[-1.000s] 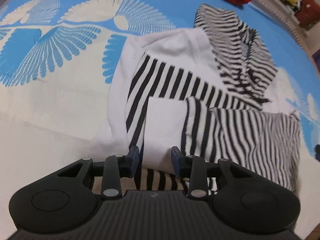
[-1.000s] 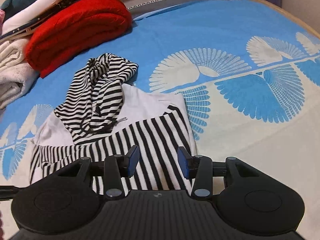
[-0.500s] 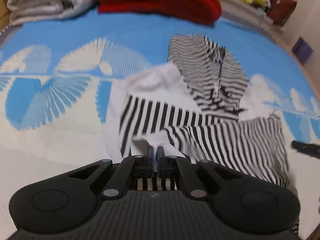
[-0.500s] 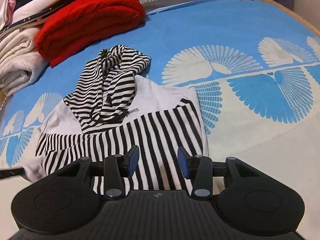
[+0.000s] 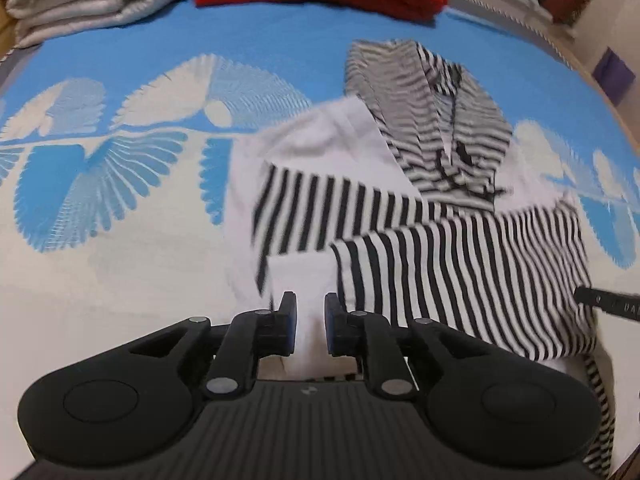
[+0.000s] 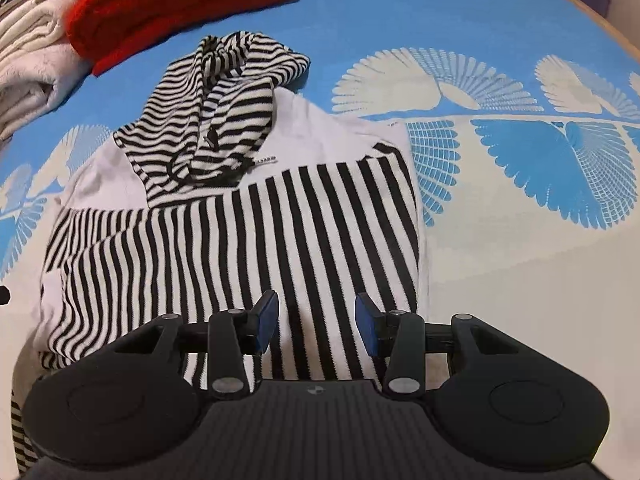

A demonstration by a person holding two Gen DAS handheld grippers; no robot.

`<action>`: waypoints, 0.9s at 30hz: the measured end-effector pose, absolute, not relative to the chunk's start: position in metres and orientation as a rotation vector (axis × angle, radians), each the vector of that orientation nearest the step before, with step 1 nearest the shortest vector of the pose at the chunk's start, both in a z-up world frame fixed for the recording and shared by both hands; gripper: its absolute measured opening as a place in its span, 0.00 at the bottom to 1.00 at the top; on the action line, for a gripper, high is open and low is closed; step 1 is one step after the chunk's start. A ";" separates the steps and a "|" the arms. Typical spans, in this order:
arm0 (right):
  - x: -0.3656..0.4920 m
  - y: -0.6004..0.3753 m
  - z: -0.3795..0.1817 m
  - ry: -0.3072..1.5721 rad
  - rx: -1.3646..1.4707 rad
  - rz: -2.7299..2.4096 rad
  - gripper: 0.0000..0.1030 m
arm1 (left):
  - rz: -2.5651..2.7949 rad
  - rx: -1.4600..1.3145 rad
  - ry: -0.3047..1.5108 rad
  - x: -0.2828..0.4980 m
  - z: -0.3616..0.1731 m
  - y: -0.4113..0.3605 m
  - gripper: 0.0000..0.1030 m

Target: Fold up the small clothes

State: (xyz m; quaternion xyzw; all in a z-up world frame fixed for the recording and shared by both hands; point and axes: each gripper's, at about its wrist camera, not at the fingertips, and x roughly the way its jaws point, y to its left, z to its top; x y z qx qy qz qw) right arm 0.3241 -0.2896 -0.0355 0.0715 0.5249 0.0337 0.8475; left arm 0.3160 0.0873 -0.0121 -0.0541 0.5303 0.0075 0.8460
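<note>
One striped hoodie (image 6: 248, 232) on the bed, two grippers over it

Left gripper (image 5: 310, 326) is narrow but opening, white cuff just ahead, nothing pinched; right gripper (image 6: 316, 322) sits half-open above the stripes. One red sweater (image 6: 176, 4) way beyond.

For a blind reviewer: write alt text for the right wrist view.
A striped hoodie lies flat on a blue-and-white bedspread, hood farthest from the camera. The right gripper hangs over its near edge, jaws open and empty. Red and white folded clothes sit behind.
</note>
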 end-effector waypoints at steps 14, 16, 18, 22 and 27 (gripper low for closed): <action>0.325 -0.301 -0.048 1.161 0.151 0.076 0.43 | -0.003 -0.128 1.182 0.319 -0.044 0.079 0.28; 0.324 -0.301 -0.050 1.179 0.141 0.072 0.43 | 0.023 -0.110 1.220 0.321 -0.056 0.079 0.28; 0.326 -0.306 -0.060 1.232 0.156 0.047 0.43 | 0.041 -0.086 1.261 0.322 -0.068 0.079 0.28; 0.324 -0.307 -0.061 1.229 0.145 0.043 0.43 | 0.047 -0.085 1.237 0.318 -0.060 0.083 0.28; 0.322 -0.306 -0.056 1.201 0.141 0.052 0.44 | 0.050 -0.099 1.225 0.316 -0.060 0.087 0.30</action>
